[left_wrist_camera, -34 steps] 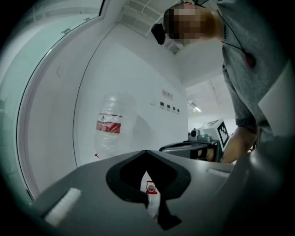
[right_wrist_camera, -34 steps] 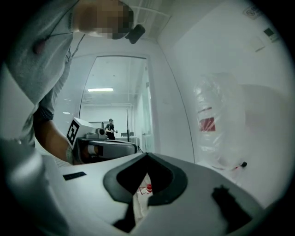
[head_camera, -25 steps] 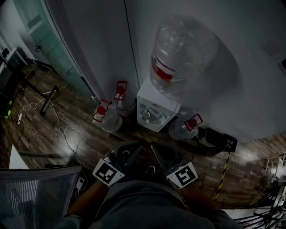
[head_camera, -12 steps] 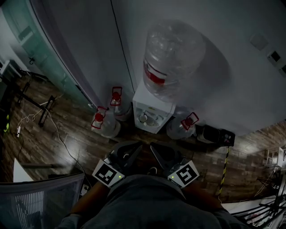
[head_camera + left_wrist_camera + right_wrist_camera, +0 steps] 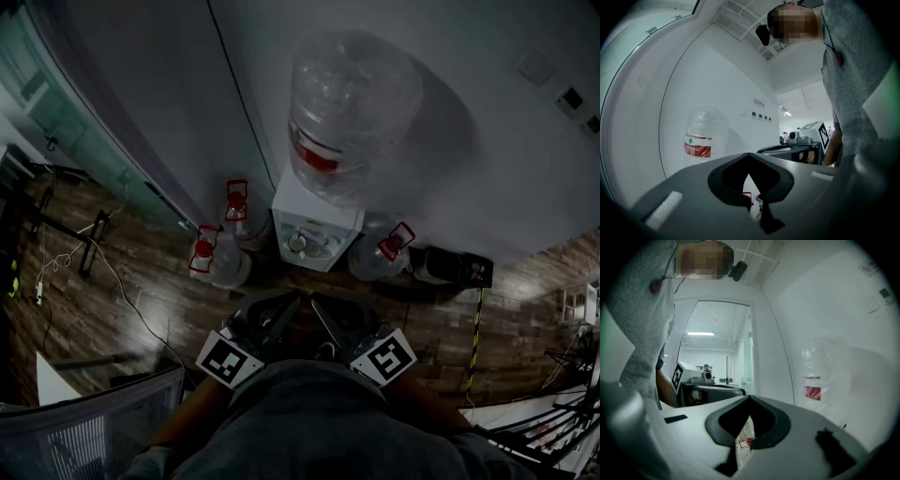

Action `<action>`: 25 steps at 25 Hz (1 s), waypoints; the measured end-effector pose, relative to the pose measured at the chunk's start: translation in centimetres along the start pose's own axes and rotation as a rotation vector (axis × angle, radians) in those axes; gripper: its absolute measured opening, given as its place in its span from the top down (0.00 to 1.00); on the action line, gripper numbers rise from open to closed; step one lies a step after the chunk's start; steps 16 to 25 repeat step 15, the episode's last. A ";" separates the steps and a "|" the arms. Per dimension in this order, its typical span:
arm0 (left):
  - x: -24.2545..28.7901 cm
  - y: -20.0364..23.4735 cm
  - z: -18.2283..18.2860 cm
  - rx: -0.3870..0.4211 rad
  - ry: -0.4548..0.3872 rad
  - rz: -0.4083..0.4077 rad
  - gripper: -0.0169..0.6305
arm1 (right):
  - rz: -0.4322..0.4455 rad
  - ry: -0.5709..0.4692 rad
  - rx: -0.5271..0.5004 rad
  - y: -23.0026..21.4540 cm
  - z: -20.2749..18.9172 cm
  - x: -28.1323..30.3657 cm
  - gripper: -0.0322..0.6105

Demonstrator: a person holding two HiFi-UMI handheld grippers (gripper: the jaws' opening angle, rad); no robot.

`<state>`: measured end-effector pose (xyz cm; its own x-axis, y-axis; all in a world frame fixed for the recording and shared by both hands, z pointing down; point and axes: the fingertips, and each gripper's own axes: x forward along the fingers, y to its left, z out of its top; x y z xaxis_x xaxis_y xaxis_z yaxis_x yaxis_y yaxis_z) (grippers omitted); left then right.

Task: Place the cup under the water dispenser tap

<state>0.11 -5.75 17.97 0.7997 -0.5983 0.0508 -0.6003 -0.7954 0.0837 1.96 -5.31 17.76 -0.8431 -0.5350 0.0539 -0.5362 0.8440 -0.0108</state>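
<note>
The white water dispenser (image 5: 314, 228) stands against the wall with a big clear bottle (image 5: 349, 103) on top; its taps face me. That bottle (image 5: 701, 136) also appears in the left gripper view, and in the right gripper view the bottle (image 5: 820, 380) is at the right. My left gripper (image 5: 286, 311) and right gripper (image 5: 325, 314) are held side by side close to my body, pointing at the dispenser. Both are shut with nothing in them. The tips of the left gripper (image 5: 749, 154) meet, as do those of the right gripper (image 5: 749, 397). No cup shows in any view.
Spare water bottles with red handles stand on the wood floor: two left of the dispenser (image 5: 211, 261) (image 5: 240, 214), one to its right (image 5: 384, 251). A black box (image 5: 456, 268) sits further right. A mesh chair (image 5: 89, 427) is at lower left, with cables (image 5: 103, 272) beyond it.
The head view has shifted, so the dispenser and floor bottles sit a little further left and higher. Both grippers stay shut and side by side.
</note>
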 end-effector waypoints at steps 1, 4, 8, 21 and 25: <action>0.1 0.1 -0.1 -0.001 0.003 -0.001 0.96 | -0.002 0.000 0.002 -0.1 0.0 0.1 0.93; 0.2 0.3 -0.2 0.001 0.010 -0.007 0.96 | -0.004 0.000 0.003 -0.3 0.0 0.2 0.93; 0.4 0.8 -0.4 -0.004 0.013 -0.007 0.96 | -0.004 0.000 0.005 -0.6 0.0 0.5 0.93; 0.3 0.9 0.0 -0.009 0.013 -0.007 0.96 | -0.009 0.015 0.012 -0.7 0.0 0.4 0.93; 0.3 0.9 0.0 -0.009 0.013 -0.007 0.96 | -0.009 0.015 0.012 -0.7 0.0 0.4 0.93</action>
